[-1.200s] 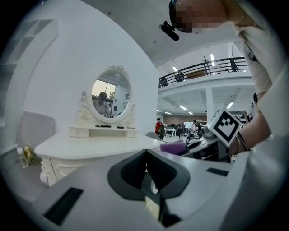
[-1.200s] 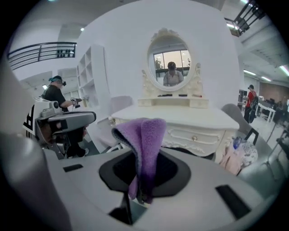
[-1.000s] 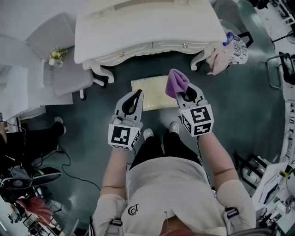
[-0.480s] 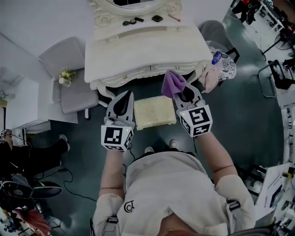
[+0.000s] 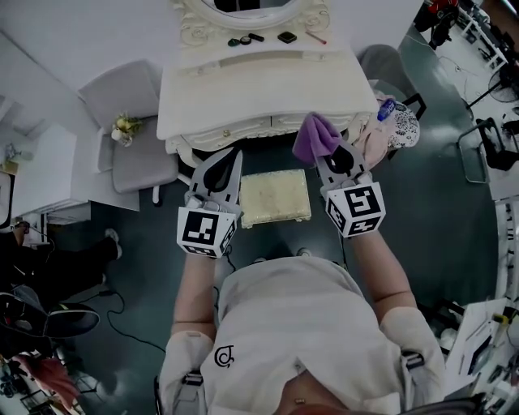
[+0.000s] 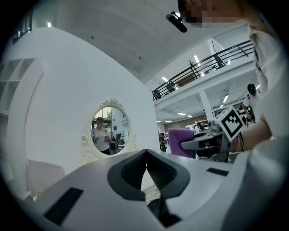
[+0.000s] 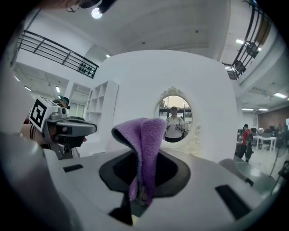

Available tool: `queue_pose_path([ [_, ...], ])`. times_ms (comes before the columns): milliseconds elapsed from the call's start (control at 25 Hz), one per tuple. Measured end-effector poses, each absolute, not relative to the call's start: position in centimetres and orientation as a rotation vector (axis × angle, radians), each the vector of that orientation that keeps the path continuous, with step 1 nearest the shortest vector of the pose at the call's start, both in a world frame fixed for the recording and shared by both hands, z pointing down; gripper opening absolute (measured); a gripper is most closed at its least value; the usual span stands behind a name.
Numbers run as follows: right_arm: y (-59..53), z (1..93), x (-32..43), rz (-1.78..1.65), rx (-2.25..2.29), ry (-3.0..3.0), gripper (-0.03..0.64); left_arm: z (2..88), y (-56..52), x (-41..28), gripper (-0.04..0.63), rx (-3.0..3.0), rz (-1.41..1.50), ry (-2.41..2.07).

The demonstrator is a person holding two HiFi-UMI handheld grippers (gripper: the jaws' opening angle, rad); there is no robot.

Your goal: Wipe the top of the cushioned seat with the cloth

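A cream cushioned seat (image 5: pixel 276 198) stands on the floor in front of me, below a white dressing table. My right gripper (image 5: pixel 332 151) is shut on a purple cloth (image 5: pixel 315 137) that sticks up past its tips, held above the seat's far right corner. In the right gripper view the purple cloth (image 7: pixel 143 149) rises folded from between the jaws. My left gripper (image 5: pixel 225 160) hovers over the seat's left side, its jaws shut with nothing between them. The left gripper (image 6: pixel 145 155) points level at the wall, and the cloth (image 6: pixel 180 142) shows beside it there.
The white dressing table (image 5: pixel 259 89) with an oval mirror (image 5: pixel 251 6) stands just beyond the seat; small items lie on its top. A grey chair (image 5: pixel 134 130) is at the left, a second chair draped with clothes (image 5: pixel 388 130) at the right. Cables lie on the floor at left.
Both grippers have lifted and moved forward toward the dressing table, the right one carrying the cloth. My head view has shifted so more of the table and the mirror show.
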State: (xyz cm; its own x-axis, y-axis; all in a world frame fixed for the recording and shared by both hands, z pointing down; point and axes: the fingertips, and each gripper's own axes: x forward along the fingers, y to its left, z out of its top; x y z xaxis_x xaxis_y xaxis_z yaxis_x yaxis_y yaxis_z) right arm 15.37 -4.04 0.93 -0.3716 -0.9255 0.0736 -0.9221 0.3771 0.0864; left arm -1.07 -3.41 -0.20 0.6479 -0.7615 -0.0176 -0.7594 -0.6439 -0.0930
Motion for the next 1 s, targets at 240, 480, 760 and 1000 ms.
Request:
queue_pose_path([
  [240, -3.8, 0.8, 14.7, -0.096, 1.613, -2.576, 0.069, -0.5, -3.2, -1.1, 0.014, -2.748, -0.028, 1.305],
  [480, -3.6, 0.4, 14.2, -0.174, 1.583, -2.621, 0.069, -1.2, -2.8, -1.4, 0.014, -2.706, 0.004, 1.316],
  [760, -3.6, 0.5, 13.5, -0.198, 1.562, -2.64, 0.069, -1.1, -2.4, -1.4, 0.014, -2.7, -0.015, 1.313],
  [1000, -3.5, 0.8, 13.6, -0.181, 1.567, -2.647, 0.069, -0.9, -2.2, -1.0, 0.014, -2.705, -0.01, 1.312],
])
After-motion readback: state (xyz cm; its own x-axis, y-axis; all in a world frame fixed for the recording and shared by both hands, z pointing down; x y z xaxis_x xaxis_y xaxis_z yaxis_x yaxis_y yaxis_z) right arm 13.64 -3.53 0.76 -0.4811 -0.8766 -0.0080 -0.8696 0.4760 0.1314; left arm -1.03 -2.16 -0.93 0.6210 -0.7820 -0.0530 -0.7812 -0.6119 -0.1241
